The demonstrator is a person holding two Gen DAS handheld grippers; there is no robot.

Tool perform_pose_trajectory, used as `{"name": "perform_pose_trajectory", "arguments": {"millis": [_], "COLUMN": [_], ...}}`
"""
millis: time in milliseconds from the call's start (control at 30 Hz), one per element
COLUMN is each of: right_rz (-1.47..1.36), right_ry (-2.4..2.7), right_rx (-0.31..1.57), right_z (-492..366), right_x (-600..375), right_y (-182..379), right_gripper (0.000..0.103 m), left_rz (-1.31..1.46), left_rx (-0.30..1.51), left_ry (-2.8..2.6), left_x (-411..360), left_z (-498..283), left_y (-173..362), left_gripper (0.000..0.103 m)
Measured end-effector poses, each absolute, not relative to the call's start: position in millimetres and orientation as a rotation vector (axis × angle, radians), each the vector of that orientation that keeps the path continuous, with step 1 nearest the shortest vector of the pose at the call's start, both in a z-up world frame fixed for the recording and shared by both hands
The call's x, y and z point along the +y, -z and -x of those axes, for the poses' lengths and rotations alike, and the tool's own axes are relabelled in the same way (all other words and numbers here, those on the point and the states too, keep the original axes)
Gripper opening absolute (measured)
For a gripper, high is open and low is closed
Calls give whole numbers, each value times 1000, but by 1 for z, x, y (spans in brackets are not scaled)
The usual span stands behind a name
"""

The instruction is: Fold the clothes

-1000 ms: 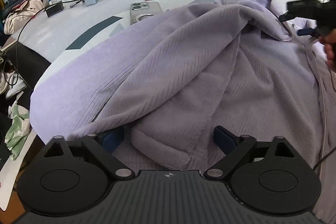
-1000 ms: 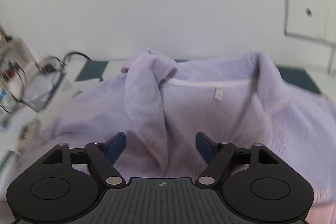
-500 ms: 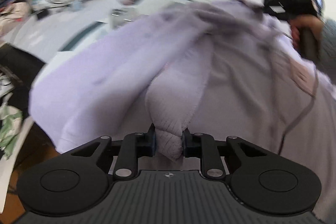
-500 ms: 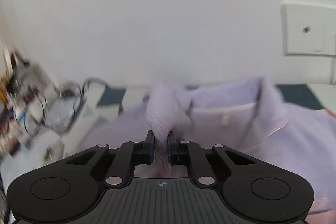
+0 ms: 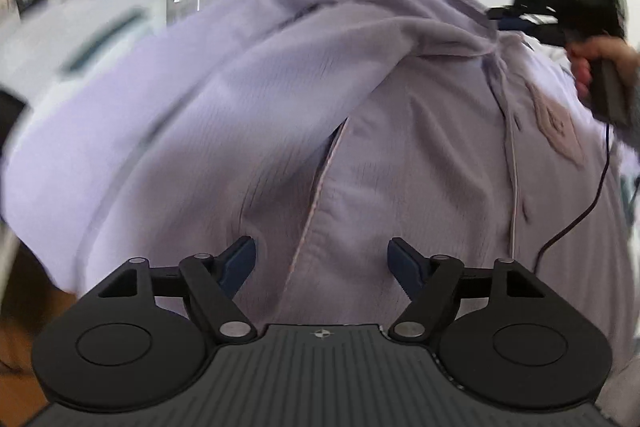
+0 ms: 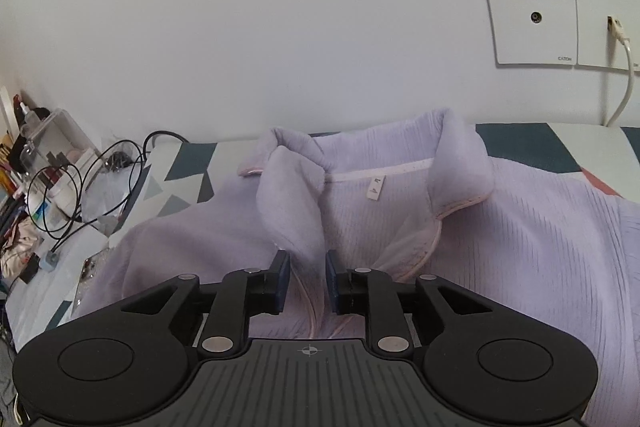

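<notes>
Looking at a lilac ribbed top (image 6: 540, 227) spread over most of the desk (image 6: 176, 187), collar toward the back edge by the wall, body running to the near edge. Left gripper (image 5: 322, 259) down at the near edge, hanging over the hem end with jaws wide apart, just been opening; pink-piped front edge (image 5: 316, 211) running up between the fingers but touched by neither pad, so nothing gripped there. Right gripper (image 6: 306, 279) up at the collar end, jaws only a narrow way apart and just been opening too; a soft folded flap of the collar (image 6: 292, 203) hanging down right between the blue pads (image 6: 282, 277), pads seemingly just off the cloth rather than pinching, though hard to be sure. From the left wrist view, a hand (image 5: 588, 59) on that gripper's handle at the far right corner, everything there pretty blurred. Writing-wise: "CATON" printed small in the lower corner of the white wall plate (image 6: 532, 19), a white cord (image 6: 626, 79) plugged in beside it. Little white neck label (image 6: 375, 189) sewn under the collar seam, with a mark too tiny to read. Black cables (image 6: 64, 195) and clutter along the left edge of the desk, well apart from both grippers.
</notes>
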State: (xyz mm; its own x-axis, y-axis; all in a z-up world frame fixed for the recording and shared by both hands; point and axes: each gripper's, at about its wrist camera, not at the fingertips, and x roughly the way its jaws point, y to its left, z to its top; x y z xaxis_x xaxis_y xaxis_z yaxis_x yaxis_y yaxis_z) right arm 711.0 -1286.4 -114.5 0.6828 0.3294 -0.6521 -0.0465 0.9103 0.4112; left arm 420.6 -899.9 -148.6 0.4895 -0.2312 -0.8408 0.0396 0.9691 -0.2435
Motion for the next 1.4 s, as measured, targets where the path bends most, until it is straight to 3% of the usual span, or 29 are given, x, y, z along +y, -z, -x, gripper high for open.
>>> {"name": "perform_pose_trajectory", "arguments": {"millis": [33,100,167,333,400,433,500,600,633,667,700,733,767,933,1100,1300,1400], "right_rz": [-382,-383,-384,-374,-335,-307,-255,-290,-315,-332,-347,-353,-353,-382,-451,-397,-538], "right_ry": [-213,-203,-185,-230,-272,-285,-288,-294,-292,-288,-285,-282,-282,-331,-389,-272,-246], "right_rx": [793,781,759,777,806,821,833,862,882,905,927,940,947,844,771,993,1058], "right_z": [-711,-712,-713,-718,-720,-720,-722,-731,-735,-739,-743,-745,-747,-750,-744,-737,-737], "right_x": [-1288,-1292,-1298,-1300,-1290,-1284,-1272,-1268,-1269,-1269,-1270,-1271,-1271,-1274,-1288,-1297,-1316], "right_y": [113,110,106,113,117,120,124,131,133,137,140,141,139,96,48,90,116], "right_gripper": [25,29,37,47,52,55,54,39,34,27,22,13,12,9,9,9,9], "left_rz": [218,237,247,195,136,137,164,201,198,176,151,109,66,-124,24,-24,-69], "left_rx": [1051,1054,1055,1067,1078,1075,1060,1041,1033,1030,1029,1036,1029,905,900,1071,1114], "left_ry": [164,163,164,201,176,171,169,170,166,163,160,157,159,58,257,427,477], "left_x": [-899,-897,-895,-906,-912,-913,-914,-917,-919,-922,-925,-929,-931,-916,-890,-942,-965], "left_z": [-421,-420,-414,-400,-401,-402,-407,-416,-418,-420,-421,-422,-420,-395,-356,-343,-343], "left_y": [147,142,135,133,140,142,146,148,149,148,148,145,139,86,38,91,112], "left_gripper": [64,31,14,17,40,44,56,66,65,54,18,16,12,10,10,10,10]}}
